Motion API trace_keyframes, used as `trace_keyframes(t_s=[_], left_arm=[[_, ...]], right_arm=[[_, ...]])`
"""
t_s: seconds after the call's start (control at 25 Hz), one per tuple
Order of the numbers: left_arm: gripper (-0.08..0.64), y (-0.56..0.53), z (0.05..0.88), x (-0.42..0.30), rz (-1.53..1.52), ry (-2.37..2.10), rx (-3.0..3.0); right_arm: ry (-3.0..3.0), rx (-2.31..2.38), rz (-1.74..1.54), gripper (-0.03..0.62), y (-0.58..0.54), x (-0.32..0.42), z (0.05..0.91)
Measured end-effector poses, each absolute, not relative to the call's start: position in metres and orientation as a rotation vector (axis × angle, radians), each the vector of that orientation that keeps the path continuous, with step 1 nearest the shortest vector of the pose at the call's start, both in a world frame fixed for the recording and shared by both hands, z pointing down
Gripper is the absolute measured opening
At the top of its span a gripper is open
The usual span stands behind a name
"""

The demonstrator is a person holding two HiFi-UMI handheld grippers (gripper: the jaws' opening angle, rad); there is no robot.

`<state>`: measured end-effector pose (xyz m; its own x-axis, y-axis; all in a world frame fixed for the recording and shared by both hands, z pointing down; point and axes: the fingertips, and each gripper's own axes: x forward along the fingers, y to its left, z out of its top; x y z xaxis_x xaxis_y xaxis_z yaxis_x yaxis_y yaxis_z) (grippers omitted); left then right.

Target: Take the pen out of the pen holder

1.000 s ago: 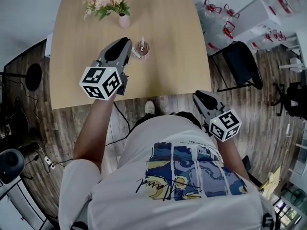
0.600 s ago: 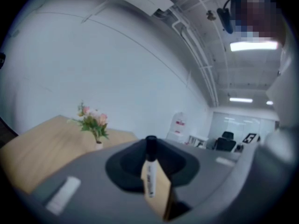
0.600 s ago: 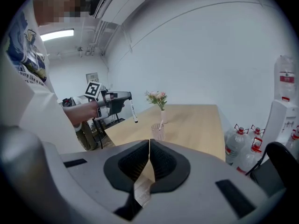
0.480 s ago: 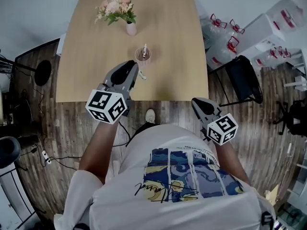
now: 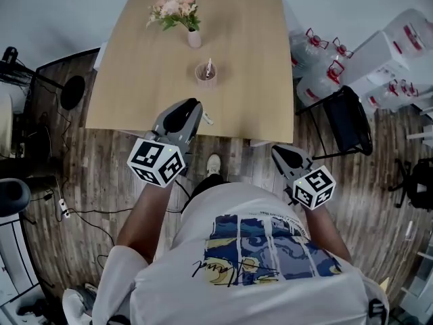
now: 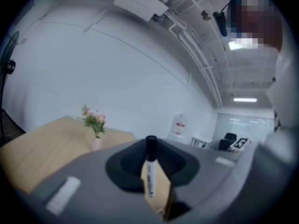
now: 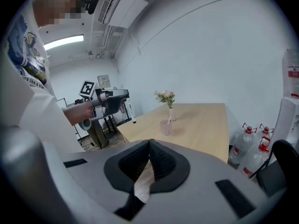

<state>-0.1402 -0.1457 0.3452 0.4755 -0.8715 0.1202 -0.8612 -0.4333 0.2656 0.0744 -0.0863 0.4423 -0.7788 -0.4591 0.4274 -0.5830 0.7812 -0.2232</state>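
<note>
The pink mesh pen holder (image 5: 206, 74) stands mid-table with one white pen (image 5: 209, 65) upright in it. My left gripper (image 5: 196, 111) hovers over the table's near edge, well short of the holder, shut on a white marker pen with a black cap (image 6: 149, 168). That pen's end sticks out beside the jaws (image 5: 206, 120). My right gripper (image 5: 278, 152) hangs off the table over the floor, jaws shut with nothing between them (image 7: 149, 146). The right gripper view shows the holder (image 7: 166, 127) and the left gripper (image 7: 112, 101) carrying the pen (image 7: 132, 113).
A small vase of pink flowers (image 5: 192, 32) stands behind the holder near the table's (image 5: 135, 87) far side. A black chair (image 5: 345, 117) and water bottles (image 5: 318, 53) are to the right. Cables and a stand base (image 5: 71, 92) lie on the wooden floor at left.
My left gripper has drawn back from beside the holder to the table's near edge, taking the pen with it. The right gripper has shifted only slightly.
</note>
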Motion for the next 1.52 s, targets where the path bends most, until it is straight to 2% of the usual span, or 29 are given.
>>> trace_keyframes(t_s=[0.6, 1.52], left_arm=[[0.072, -0.072, 0.337, -0.099, -0.062, -1.534, 2.418], [0.072, -0.040, 0.338, -0.085, -0.057, -1.580, 2.388]], right_arm=[[-2.664, 0.682, 0.475, 0.008, -0.046, 0.098, 0.447], [-2.702, 0.637, 0.423, 0.008, -0.027, 0.111, 0.440]])
